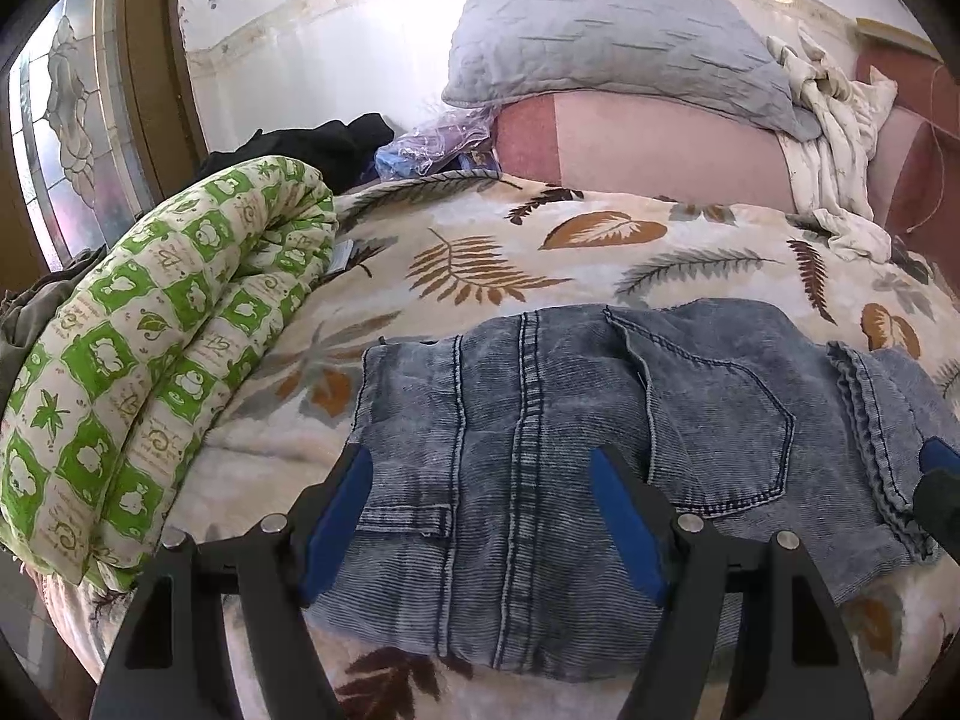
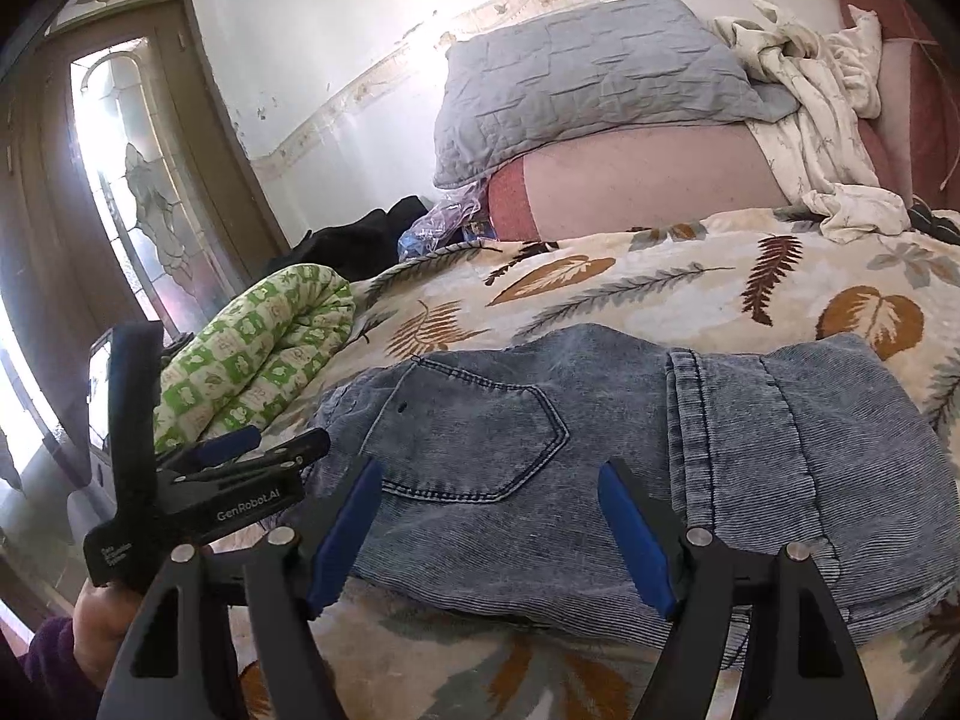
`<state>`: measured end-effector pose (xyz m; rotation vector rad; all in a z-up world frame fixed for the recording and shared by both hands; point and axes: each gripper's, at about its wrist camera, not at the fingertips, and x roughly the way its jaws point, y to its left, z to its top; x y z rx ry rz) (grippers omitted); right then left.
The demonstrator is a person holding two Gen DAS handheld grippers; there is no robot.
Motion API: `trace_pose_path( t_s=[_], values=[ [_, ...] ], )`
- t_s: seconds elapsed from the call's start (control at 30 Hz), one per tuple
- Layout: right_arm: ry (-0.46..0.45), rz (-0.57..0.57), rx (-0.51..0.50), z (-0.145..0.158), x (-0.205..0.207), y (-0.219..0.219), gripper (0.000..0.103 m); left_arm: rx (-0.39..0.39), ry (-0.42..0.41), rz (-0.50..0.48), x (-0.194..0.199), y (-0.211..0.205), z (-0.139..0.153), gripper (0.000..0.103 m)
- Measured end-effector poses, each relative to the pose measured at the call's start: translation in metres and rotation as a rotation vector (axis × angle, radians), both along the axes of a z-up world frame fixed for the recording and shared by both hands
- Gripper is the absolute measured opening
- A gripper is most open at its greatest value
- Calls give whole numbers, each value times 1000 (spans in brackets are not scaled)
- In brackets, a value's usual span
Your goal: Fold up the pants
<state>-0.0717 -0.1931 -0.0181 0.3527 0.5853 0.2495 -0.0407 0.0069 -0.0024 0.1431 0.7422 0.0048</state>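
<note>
Folded blue acid-wash jeans (image 1: 540,420) lie flat on the leaf-print bedspread (image 1: 480,252), back pocket up; they also show in the right wrist view (image 2: 600,450). My left gripper (image 1: 480,480) is open, just above the near left part of the jeans, holding nothing. My right gripper (image 2: 489,492) is open over the near edge of the jeans, empty. The left gripper also shows at the left of the right wrist view (image 2: 264,450). A blue fingertip (image 1: 939,456) of the right gripper shows at the right edge of the left wrist view.
A rolled green-and-white quilt (image 1: 162,360) lies left of the jeans. A grey pillow (image 1: 612,54) rests on a pink cushion (image 1: 660,150) at the back, with crumpled white cloth (image 1: 834,138) to the right. Dark clothing (image 1: 324,144) and a plastic bag (image 1: 432,144) sit by the wall.
</note>
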Motion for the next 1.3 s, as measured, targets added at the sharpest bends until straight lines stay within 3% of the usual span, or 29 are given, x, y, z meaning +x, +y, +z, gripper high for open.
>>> trace_pose_path(
  t_s=[0.5,1.07,1.3],
  values=[
    [20,8,1,-3,2,1,78,-5,29,-6,3,-1,-4,76],
    [61,6,73,-10,8,-7,78,5,46,-9,7,-5,-11,76],
    [57,2,43,-11,8,-5,78,-4,50,-9,7,-4,-11,76]
  ],
)
